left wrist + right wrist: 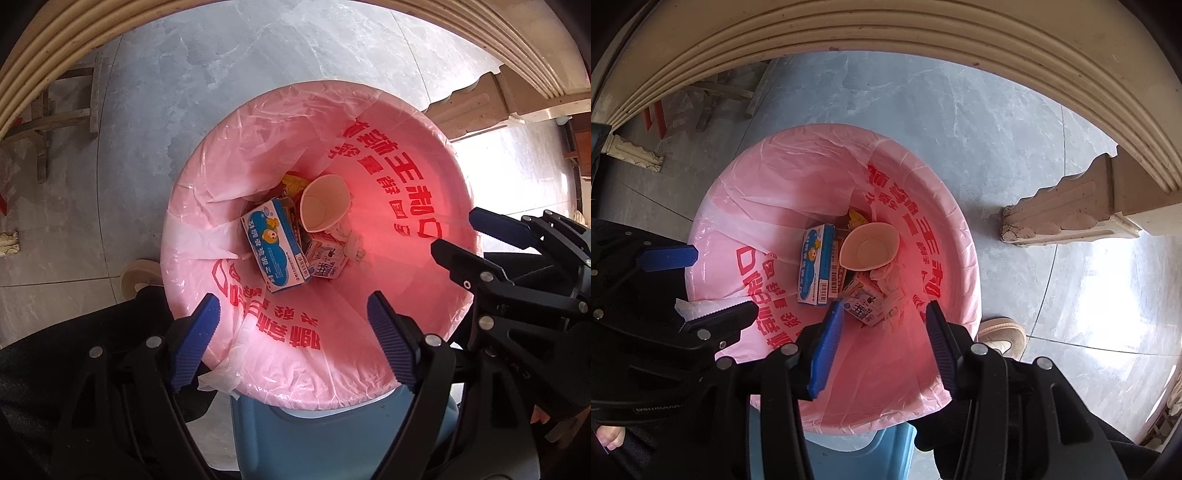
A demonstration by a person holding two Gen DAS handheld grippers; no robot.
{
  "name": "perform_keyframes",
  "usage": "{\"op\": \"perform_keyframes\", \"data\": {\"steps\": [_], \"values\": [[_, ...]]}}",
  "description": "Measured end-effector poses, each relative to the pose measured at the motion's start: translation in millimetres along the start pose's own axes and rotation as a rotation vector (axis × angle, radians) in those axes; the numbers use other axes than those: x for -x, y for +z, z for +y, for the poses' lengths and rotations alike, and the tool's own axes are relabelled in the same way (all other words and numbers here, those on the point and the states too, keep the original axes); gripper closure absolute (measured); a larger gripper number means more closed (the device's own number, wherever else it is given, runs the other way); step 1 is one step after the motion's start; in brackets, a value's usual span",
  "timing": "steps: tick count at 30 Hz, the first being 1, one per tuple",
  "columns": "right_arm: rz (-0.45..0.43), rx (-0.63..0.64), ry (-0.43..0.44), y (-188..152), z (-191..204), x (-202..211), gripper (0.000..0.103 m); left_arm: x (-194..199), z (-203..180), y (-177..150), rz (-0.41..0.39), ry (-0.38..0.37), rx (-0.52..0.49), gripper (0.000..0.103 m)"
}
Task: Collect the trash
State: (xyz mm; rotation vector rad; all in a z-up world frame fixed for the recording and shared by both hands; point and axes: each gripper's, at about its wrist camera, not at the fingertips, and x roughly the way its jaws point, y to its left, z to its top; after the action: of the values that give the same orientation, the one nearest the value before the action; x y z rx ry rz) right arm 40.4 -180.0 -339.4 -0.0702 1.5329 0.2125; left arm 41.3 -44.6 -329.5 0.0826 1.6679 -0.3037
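Grey marble floor (258,55) under a cream worktop (886,29) edge — on it a blue bin (332,435) lined with a pink bag (388,155). At the bag's bottom lie a blue box (275,245), a paper cup (323,206), a milk carton (327,260) and tissue (351,240). Both grippers hover over the bag's rim, well above the trash — left gripper (291,339) wide and empty, right gripper (882,347) wide and empty. A shoe (1001,336) stands beside the bin.
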Motion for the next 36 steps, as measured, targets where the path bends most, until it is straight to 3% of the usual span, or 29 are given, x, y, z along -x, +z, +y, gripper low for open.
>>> {"op": "perform_keyframes", "data": {"steps": [11, 15, 21, 31, 36], "values": [[-0.017, -0.018, -0.018, -3.8, -4.0, 6.7, 0.056, 7.7, -6.6, -2.7, -0.018, 0.014, -0.002, 0.023], [-0.04, -0.041, -0.047, -8.8, -8.1, 14.6, 0.048, 13.2, -9.2, -7.1, -0.034, 0.019, 0.01, 0.023], [-0.067, -0.085, -0.063, -19.3, -13.3, 30.2, 0.047, 25.9, -20.3, -16.6, -0.077, 0.047, 0.022, 0.023], [-0.167, -0.143, -0.092, -40.7, -16.7, 74.7, 0.042, 66.1, -35.2, -39.6, -0.21, 0.085, 0.077, 0.023], [-0.278, -0.204, -0.112, -61.2, -21.1, 112.7, 0.04, 98.1, -48.5, -57.6, -0.311, 0.099, 0.118, 0.023]]}}
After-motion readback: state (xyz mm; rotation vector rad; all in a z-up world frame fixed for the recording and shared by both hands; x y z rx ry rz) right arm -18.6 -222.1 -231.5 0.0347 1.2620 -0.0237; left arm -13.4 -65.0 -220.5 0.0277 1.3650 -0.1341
